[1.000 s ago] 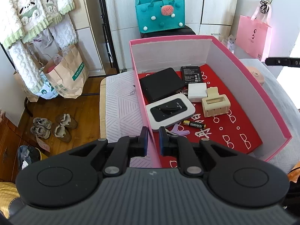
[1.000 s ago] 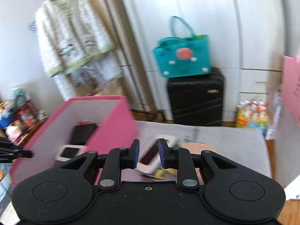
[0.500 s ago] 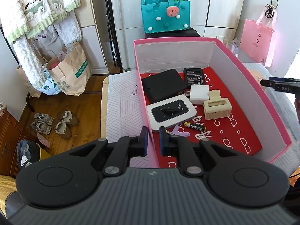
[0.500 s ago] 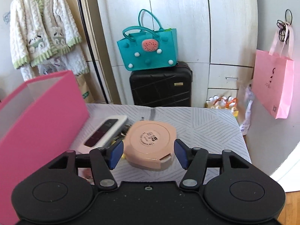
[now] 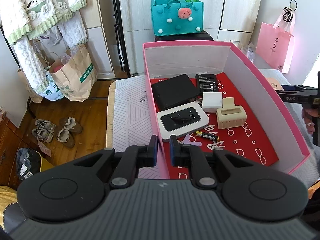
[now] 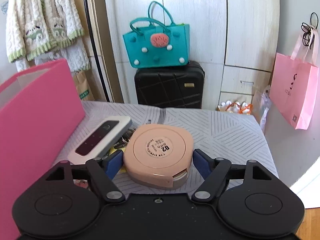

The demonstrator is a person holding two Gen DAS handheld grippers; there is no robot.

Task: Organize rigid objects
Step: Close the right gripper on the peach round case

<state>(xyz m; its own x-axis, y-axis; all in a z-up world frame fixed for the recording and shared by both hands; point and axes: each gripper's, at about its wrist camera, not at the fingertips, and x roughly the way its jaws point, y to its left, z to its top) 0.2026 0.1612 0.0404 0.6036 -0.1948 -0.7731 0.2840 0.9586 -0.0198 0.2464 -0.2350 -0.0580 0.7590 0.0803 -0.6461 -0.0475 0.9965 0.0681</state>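
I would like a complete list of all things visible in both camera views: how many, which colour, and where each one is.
box: 1, pink outside, red floor, on the patterned cloth
wifi router: 1, white, in box
black case: 1, in box, behind router
battery pack: 1, black, in box
white block: 1, in box
beige holder: 1, in box
AA battery: 1, black and gold, in box
peach compact: 1, on cloth, outside box
white device: 1, beside compact
keys: silver, partly hidden
teal bag: 1, on black suitcase
pink bag: 1, hanging
left gripper: shut on the box wall
right gripper: open, jaws just opened, compact between
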